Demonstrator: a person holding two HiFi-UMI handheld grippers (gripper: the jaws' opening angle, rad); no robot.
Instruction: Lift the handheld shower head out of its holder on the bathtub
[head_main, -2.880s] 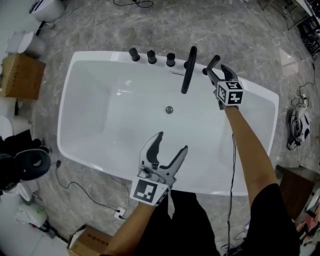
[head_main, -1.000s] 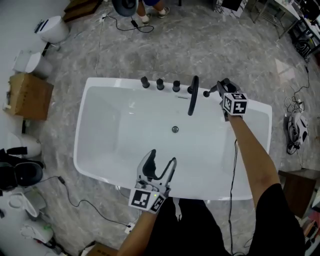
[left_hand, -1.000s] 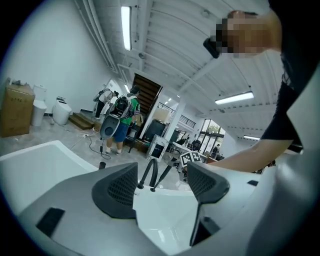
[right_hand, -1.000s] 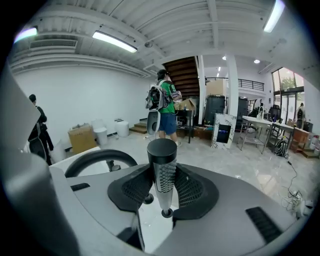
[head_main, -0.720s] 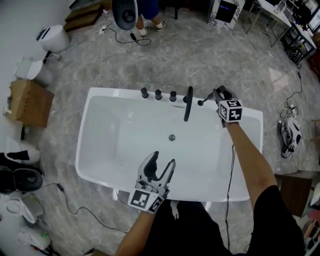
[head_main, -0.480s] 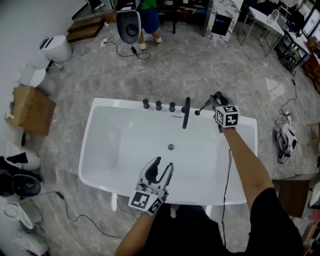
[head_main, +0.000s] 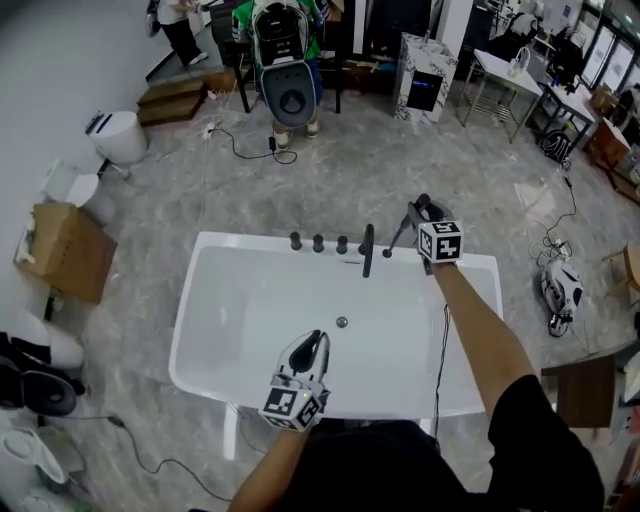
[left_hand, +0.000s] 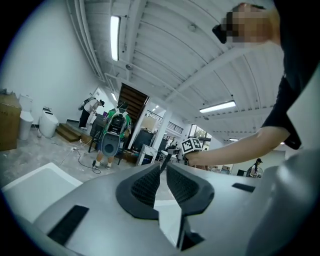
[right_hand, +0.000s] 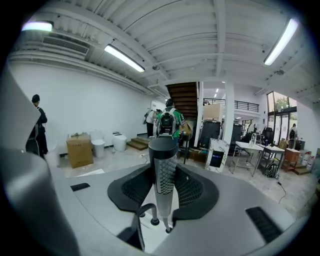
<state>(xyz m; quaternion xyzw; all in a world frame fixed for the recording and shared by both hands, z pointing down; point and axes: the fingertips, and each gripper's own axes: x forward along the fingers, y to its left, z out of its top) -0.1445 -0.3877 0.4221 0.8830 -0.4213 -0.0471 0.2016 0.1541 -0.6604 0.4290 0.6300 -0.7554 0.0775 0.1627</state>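
Note:
The white bathtub (head_main: 200, 330) fills the middle of the head view, with three black knobs (head_main: 318, 243) and a black spout (head_main: 367, 250) on its far rim. My right gripper (head_main: 415, 208) is above that rim's right part, shut on the black handheld shower head (head_main: 400, 232), which slants down towards the spout. In the right gripper view the shower head (right_hand: 163, 165) stands upright between the pads of the right gripper (right_hand: 164, 172), above the fittings. My left gripper (head_main: 313, 342) hovers over the tub's near rim. Its jaws are closing, almost together, with nothing between them (left_hand: 162, 167).
A cardboard box (head_main: 55, 250) and white toilets (head_main: 120, 135) stand on the grey floor at the left. A person with a green backpack (head_main: 285, 60) is at the back. Cables trail across the floor, and a white device (head_main: 557, 290) lies at the right.
The view has pulled up and away from the tub. My right gripper has risen with the shower head in it. The left gripper's jaws have gone from wide apart to almost together.

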